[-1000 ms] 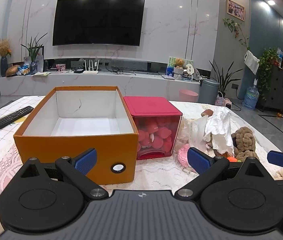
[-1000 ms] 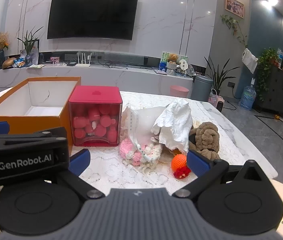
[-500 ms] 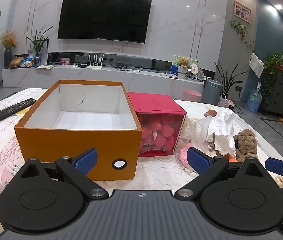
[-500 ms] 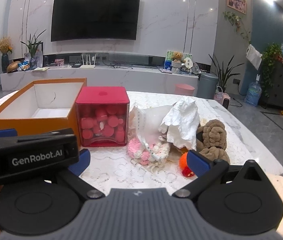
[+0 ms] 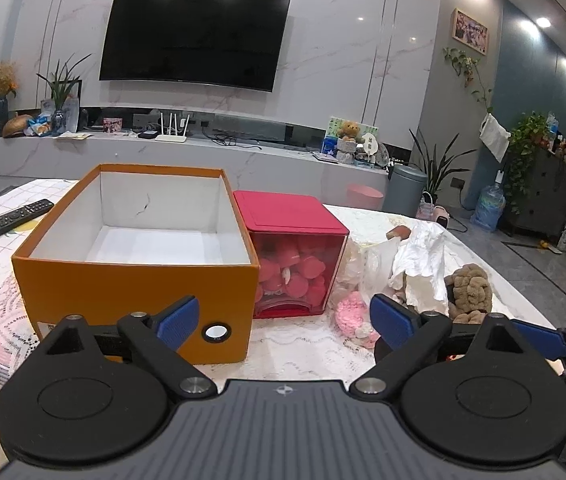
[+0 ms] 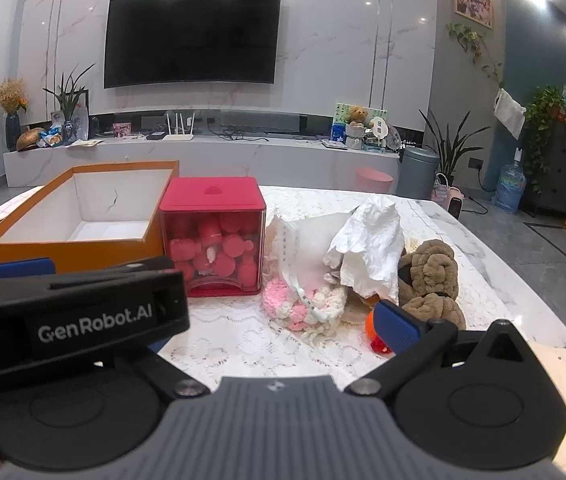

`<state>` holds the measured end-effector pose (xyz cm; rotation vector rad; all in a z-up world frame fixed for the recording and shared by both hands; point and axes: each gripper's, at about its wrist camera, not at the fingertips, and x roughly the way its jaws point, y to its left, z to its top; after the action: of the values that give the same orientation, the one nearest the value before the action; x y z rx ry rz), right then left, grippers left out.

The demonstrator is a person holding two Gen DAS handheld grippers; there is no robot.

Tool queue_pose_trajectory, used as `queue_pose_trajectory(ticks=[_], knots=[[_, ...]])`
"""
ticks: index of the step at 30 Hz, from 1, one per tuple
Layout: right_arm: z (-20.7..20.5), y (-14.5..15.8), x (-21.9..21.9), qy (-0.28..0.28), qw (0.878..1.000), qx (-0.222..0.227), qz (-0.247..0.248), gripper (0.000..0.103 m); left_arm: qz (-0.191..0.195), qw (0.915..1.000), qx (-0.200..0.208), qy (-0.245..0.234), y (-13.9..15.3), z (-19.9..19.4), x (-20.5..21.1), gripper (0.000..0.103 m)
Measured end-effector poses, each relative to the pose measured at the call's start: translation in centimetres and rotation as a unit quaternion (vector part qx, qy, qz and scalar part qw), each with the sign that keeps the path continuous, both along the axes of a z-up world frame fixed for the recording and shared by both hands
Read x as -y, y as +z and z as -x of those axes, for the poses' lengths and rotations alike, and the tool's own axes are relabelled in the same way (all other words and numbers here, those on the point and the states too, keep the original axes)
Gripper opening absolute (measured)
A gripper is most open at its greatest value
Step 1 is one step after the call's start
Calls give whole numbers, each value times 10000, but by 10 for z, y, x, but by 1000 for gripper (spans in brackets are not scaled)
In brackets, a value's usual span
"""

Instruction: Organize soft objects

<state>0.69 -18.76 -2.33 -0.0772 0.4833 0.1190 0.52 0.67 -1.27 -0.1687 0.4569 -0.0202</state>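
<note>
The right gripper (image 6: 271,316) is spread wide and holds nothing, hovering low over the near edge of the table (image 6: 495,256), with the left gripper (image 5: 285,316) just beside it, equally wide and empty. Straight ahead of the right one lies the heap of soft things: a pink-and-cream crocheted piece (image 6: 303,304) nearest, a thin plastic bag (image 6: 307,252) and a crumpled white tissue (image 6: 371,248) draped over it, a brown plush toy (image 6: 429,276) toward the right edge, and a small orange ball (image 6: 371,326) partly hidden behind the right blue finger. All of these look light and yielding; the crochet should bunch under a pinch through its thick middle, while the tissue could tear and the bag slide, so they probably want a gentle closing grip on a fold. The open orange cardboard box (image 5: 139,276) stands toward the left side, empty, its rim low enough to clear easily, and the closed red-lidded plastic box (image 5: 295,264) of pink items sits touching it, between box and heap. The lace cloth (image 6: 243,344) before the heap leaves free room for approach; the right edge lies close behind the plush.
</note>
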Motion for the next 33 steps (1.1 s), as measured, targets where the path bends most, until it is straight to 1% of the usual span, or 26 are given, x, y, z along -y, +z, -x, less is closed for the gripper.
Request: queue_pose_trajectory(ticks=[4,8,10,11,13,14,16,17,19,22,24,26,28,29,31,33], knots=[[0,-1,0,-16,10000,-9,1,100,-29,10000,19,4,-1,1,1,103],[0,1,0,-14,10000,-11,-37,100,23,9996,108,259,0,1,1,103],[0,2,1,-7,10000,18,-12,100,-7,9989,240,407,1,2,2,103],[-1,3,1,21,10000,16,-18,100,-17,9990,241,387,3,1,2,102],[-2,6,4,102,9999,-9,-33,100,12,9999,160,44,6,-2,2,102],[-2,8,6,128,9999,-16,-46,100,-58,9998,121,-129,8,-4,4,102],[-4,10,11,119,9999,-55,-29,100,-284,9990,153,-293,13,-6,8,102],[-6,12,14,92,9999,-70,11,100,-393,9984,235,-323,16,-7,11,102],[-11,17,21,0,9999,-76,87,100,-488,9974,371,-391,21,-10,16,102],[-19,26,32,-136,9996,-131,194,100,-441,9972,287,-527,27,-20,21,103],[-26,29,40,-97,9993,-216,302,100,-449,9964,370,-618,29,-26,26,103],[-36,34,52,-32,9990,-342,288,100,-591,9942,513,-735,31,-30,32,103],[-49,42,64,-58,9984,-487,281,100,-513,9940,658,-714,33,-33,35,103],[-56,45,68,-89,9978,-510,407,100,-385,9949,661,-662,33,-35,35,103],[-68,51,74,-223,9965,-353,725,100,-267,9952,568,-753,30,-38,36,103],[-79,58,84,-318,9959,-165,836,100,-375,9934,608,-897,23,-38,40,103]])
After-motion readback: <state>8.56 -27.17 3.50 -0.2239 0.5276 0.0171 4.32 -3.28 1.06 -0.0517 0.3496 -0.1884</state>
